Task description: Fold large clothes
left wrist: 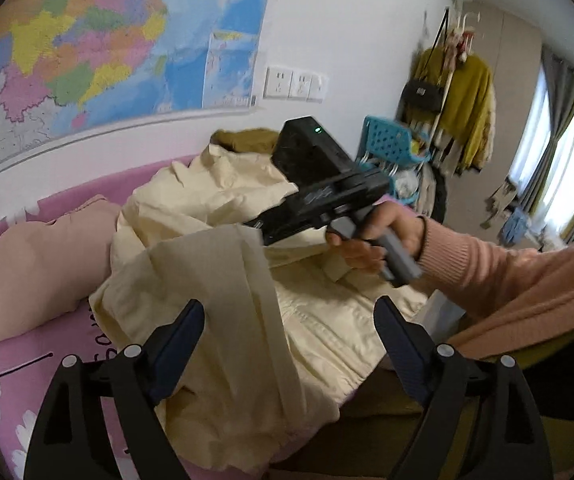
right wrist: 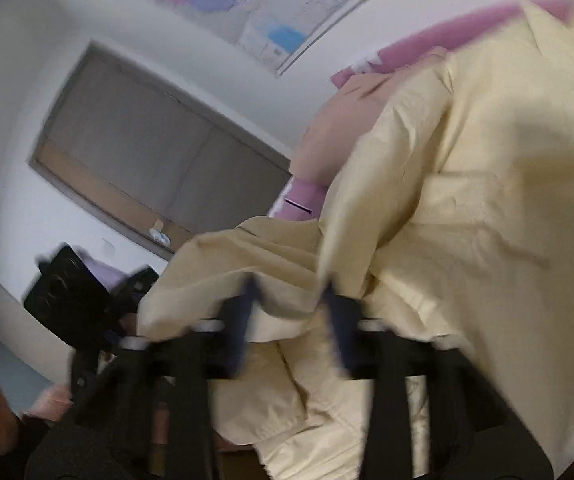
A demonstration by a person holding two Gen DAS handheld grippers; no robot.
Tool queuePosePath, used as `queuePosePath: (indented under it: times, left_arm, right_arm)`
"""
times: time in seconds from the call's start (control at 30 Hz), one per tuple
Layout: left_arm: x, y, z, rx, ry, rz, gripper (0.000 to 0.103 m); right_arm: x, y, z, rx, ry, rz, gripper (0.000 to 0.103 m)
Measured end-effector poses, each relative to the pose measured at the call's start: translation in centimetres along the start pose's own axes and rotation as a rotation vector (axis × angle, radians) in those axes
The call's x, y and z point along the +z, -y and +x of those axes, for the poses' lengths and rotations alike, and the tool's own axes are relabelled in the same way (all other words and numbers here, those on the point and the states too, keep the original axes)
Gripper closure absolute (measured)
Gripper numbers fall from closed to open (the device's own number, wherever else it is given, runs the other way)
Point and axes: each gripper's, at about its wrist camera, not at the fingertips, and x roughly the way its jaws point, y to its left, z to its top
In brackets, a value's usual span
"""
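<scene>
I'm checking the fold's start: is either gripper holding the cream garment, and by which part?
Left gripper is open over the cream garment, holding nothing. Right gripper appears shut on a bunched fold; blur hides which part.

Bed's near edge (left wrist: pixel 27 364) is left bare-ish; the middle is hogged by the cream coat (left wrist: pixel 215 208), pink pillow (left wrist: pixel 35 264) beside.

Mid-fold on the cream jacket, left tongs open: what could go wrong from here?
1. Right tongs seem to pinch only a thin edge of the cream jacket; it may slip out.
2. Left tongs hang open over bunched layers and may grab several at once.
3. The peach pillow crowds the fold space.
</scene>
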Motion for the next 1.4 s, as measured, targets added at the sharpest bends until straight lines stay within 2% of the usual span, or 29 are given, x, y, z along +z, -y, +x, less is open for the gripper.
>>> queuePosePath:
  times: [0.07, 0.2, 0.27, 0.3, 0.33, 0.37, 0.47, 0.57, 0.6, 0.67, 0.7, 0.73, 0.77, 0.83, 0.93, 0.97, 1.03, 1.07, 1.1, 1.17, 1.23, 1.27, 1.33, 1.37, 1.4]
  left_arm:
    - [-0.5, -0.7, -1.6, -0.018, 0.056, -0.029, 0.020]
    - [-1.3, -2.4, -3.7, -0.045, 0.150, -0.079, 0.018]
    - [-1.4, -3.6, -3.0, -0.024, 0.140, -0.118, 0.018]
    - [-1.5, -4.0, -2.1, 0.015, 0.108, -0.132, 0.018]
    - [-1.6, -4.5, -0.6, 0.077, 0.063, -0.137, 0.018]
    - [-1.9, -5.2, 1.0, 0.134, 0.014, -0.139, 0.019]
    - [-2.4, -6.9, 5.0, 0.245, -0.097, -0.137, 0.026]
    - [-2.8, -8.2, 7.7, 0.296, -0.155, -0.112, 0.033]
    - [-2.9, -8.3, 8.1, 0.302, -0.163, -0.109, 0.038]
    - [-2.8, -8.8, 9.3, 0.330, -0.189, -0.107, 0.055]
    - [-2.8, -8.9, 9.5, 0.349, -0.194, -0.109, 0.059]
    - [-2.7, -9.5, 9.9, 0.368, -0.198, -0.114, 0.070]
    - [-2.8, -10.0, 9.8, 0.379, -0.192, -0.133, 0.073]
    - [-2.8, -10.9, 9.1, 0.390, -0.156, -0.179, 0.078]
    - [-3.1, -12.3, 8.1, 0.448, -0.119, -0.240, 0.083]
    - [-3.2, -12.4, 7.9, 0.457, -0.115, -0.253, 0.083]
    - [-3.4, -13.0, 7.9, 0.461, -0.104, -0.292, 0.084]
    - [-3.3, -12.9, 8.1, 0.465, -0.099, -0.291, 0.084]
    - [-3.3, -12.7, 8.3, 0.476, -0.097, -0.285, 0.084]
    - [-3.3, -12.2, 8.5, 0.505, -0.096, -0.271, 0.084]
    - [-3.2, -11.8, 8.3, 0.532, -0.090, -0.274, 0.084]
    - [-3.2, -11.5, 8.3, 0.538, -0.085, -0.271, 0.084]
    - [-3.1, -10.7, 8.2, 0.529, -0.064, -0.253, 0.083]
    - [-2.9, -10.0, 8.3, 0.513, -0.051, -0.236, 0.082]
    - [-2.9, -9.4, 8.4, 0.504, -0.043, -0.216, 0.082]
  right_arm:
    - [1.6, -1.3, -1.1, -0.072, 0.035, -0.075, 0.097]
    - [5.5, -3.0, -4.6, -0.199, 0.128, -0.187, 0.098]
    - [7.0, -2.8, -5.6, -0.244, 0.136, -0.207, 0.098]
    - [7.7, -2.4, -5.5, -0.350, 0.106, -0.233, 0.098]
    - [7.8, -1.8, -5.1, -0.393, 0.069, -0.245, 0.096]
    - [7.9, -0.9, -5.0, -0.400, 0.041, -0.218, 0.093]
    - [7.8, 0.4, -4.5, -0.456, 0.020, -0.189, 0.057]
    - [7.7, 2.2, -3.8, -0.388, 0.021, -0.128, 0.025]
    - [7.7, 2.8, -3.2, -0.386, 0.009, -0.118, 0.026]
    - [7.1, 4.6, -3.0, -0.390, -0.013, -0.058, 0.025]
    - [6.7, 5.4, -3.3, -0.362, -0.018, -0.016, 0.024]
    - [5.9, 6.3, -3.8, -0.300, -0.020, 0.045, 0.024]
    - [4.9, 6.9, -4.6, -0.229, -0.007, 0.086, 0.024]
    - [2.7, 6.9, -6.1, -0.144, 0.017, 0.112, 0.024]
    - [-0.8, 5.5, -6.6, -0.040, 0.011, 0.075, 0.019]
    - [-1.6, 5.1, -6.0, -0.033, -0.002, 0.067, 0.020]
    - [-2.4, 4.2, -4.4, -0.050, -0.042, 0.027, 0.033]
    - [-2.6, 3.5, -3.4, -0.056, -0.077, -0.011, 0.053]
    - [-2.6, 2.9, -3.1, -0.083, -0.089, -0.056, 0.086]
    - [-1.5, 0.5, -3.4, -0.211, -0.095, -0.182, 0.091]
    - [-0.2, -1.5, -5.5, -0.291, -0.068, -0.262, 0.092]
    - [1.0, -3.4, -7.3, -0.396, -0.045, -0.350, 0.092]
    - [2.7, -5.7, -9.9, -0.516, -0.015, -0.422, 0.092]
    - [3.0, -6.8, -10.2, -0.643, -0.042, -0.507, 0.092]
    - [3.0, -7.0, -10.0, -0.731, -0.077, -0.561, 0.092]
